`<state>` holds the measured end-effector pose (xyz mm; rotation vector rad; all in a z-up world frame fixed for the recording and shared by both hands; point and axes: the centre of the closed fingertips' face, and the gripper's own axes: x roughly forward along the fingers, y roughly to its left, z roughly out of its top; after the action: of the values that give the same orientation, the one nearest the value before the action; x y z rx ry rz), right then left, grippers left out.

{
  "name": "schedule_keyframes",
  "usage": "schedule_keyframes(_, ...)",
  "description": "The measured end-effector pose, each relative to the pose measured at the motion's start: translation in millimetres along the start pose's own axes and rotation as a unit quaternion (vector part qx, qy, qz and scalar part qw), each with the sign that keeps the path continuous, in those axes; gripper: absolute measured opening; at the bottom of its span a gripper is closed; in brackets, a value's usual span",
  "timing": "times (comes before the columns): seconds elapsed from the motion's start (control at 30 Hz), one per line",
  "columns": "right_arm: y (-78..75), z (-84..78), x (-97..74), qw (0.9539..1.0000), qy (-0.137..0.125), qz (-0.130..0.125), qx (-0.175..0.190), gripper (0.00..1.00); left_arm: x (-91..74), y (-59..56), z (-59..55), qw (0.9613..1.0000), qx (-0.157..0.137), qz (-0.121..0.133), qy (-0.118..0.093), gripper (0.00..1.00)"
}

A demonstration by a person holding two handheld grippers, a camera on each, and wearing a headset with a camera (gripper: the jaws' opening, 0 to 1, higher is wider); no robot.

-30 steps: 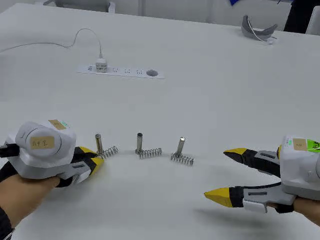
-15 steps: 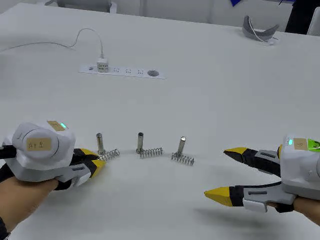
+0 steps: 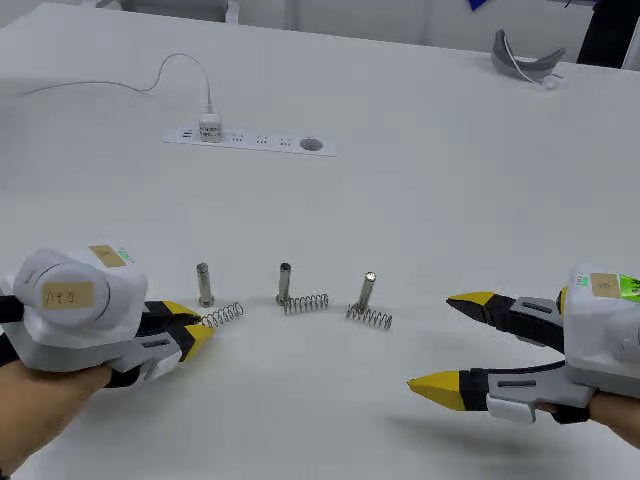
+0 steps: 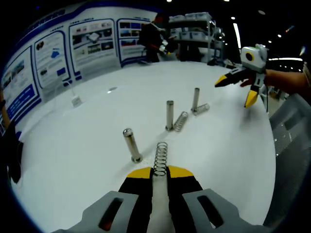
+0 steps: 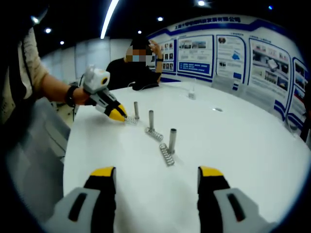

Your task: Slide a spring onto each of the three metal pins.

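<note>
The left gripper [image 4: 160, 171] has its fingers all but closed on the near end of the left spring [image 4: 160, 156]. The spring lies on the worktop [image 3: 420, 180] just beside the left pin [image 4: 131, 144], in the row toward the near edge. The right gripper [image 3: 430, 340] hovers with its fingers wide apart, holding nothing.

It would be best to lift the spring, tip it upright, line its free end over the pin top and lower it straight. A light pinch should keep the coils from buckling.

How many coils sit between the fingers is hidden. I cannot tell whether the pins are fixed or freestanding.
</note>
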<state>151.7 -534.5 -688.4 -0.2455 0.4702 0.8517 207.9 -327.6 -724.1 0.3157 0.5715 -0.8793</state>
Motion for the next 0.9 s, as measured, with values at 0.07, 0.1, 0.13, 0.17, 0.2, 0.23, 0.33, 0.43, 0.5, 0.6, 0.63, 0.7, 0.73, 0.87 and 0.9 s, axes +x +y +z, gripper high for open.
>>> schedule_keyframes(0.07,0.2,2.0,-0.1,1.0,-0.003,0.0,0.0,0.69,-0.8,-0.7,0.5,1.0,0.001,-0.002,-0.001,0.1)
schedule_keyframes(0.1,0.6,2.8,-0.3,1.0,-0.004,0.001,0.0,0.69,-1.3,-1.2,0.9,1.0,0.001,-0.003,-0.002,0.1)
schedule_keyframes(0.13,0.7,3.8,-0.2,1.0,-0.006,0.002,0.0,0.69,-2.0,-1.8,1.4,1.0,0.002,-0.003,-0.003,0.1)
schedule_keyframes(0.17,1.0,4.3,-0.2,1.0,-0.007,0.002,-0.001,0.69,-2.3,-2.1,1.5,1.0,0.002,-0.004,-0.004,0.1)
schedule_keyframes(0.2,1.0,4.5,-0.2,1.0,-0.007,0.002,-0.001,0.68,-2.6,-2.3,1.6,1.0,0.003,-0.004,-0.004,0.1)
schedule_keyframes(0.23,1.5,5.1,-0.4,1.0,-0.007,0.003,-0.002,0.68,-3.0,-2.9,1.5,1.0,0.003,-0.006,-0.004,0.1)
schedule_keyframes(0.33,1.9,7.1,-0.7,0.9999,-0.008,0.006,-0.004,0.65,-4.1,-4.1,1.6,0.9999,0.004,-0.008,-0.005,0.1)
schedule_keyframes(0.43,2.2,9.1,-0.8,0.9999,-0.009,0.008,-0.007,0.62,-5.4,-5.2,2.7,0.9999,0.004,-0.011,-0.007,0.1)
schedule_keyframes(0.5,2.7,10.5,-0.2,0.9999,-0.007,0.012,-0.009,0.6,-6.2,-5.8,3.4,0.9999,0.005,-0.013,-0.009,0.1)
schedule_keyframes(0.6,4.7,13.2,1.3,0.9996,-0.004,0.02,-0.017,0.58,-7.5,-7.2,3.7,0.9998,0.007,-0.016,-0.01,0.1)
schedule_keyframes(0.63,5.4,14.0,1.7,0.9996,-0.003,0.022,-0.02,0.57,-7.9,-7.7,3.7,0.9998,0.007,-0.017,-0.011,0.1)
schedule_keyframes(0.7,7.5,16.7,3.1,0.9993,-0.002,0.029,-0.023,0.57,-8.9,-8.8,3.6,0.9997,0.008,-0.019,-0.011,0.1)
schedule_keyframes(0.73,7.8,17.7,4.0,0.9992,-0.001,0.033,-0.025,0.57,-9.6,-9.3,3.6,0.9997,0.008,-0.02,-0.011,0.1)
schedule_keyframes(0.87,10.9,23.3,6.0,0.9986,-0.003,0.045,-0.028,0.56,-11.4,-9.8,4.4,0.9996,0.009,-0.022,-0.013,0.1)
schedule_keyframes(0.9,11.9,25.2,6.7,0.9984,-0.004,0.048,-0.03,0.56,-11.9,-10.2,4.9,0.9996,0.008,-0.023,-0.014,0.1)
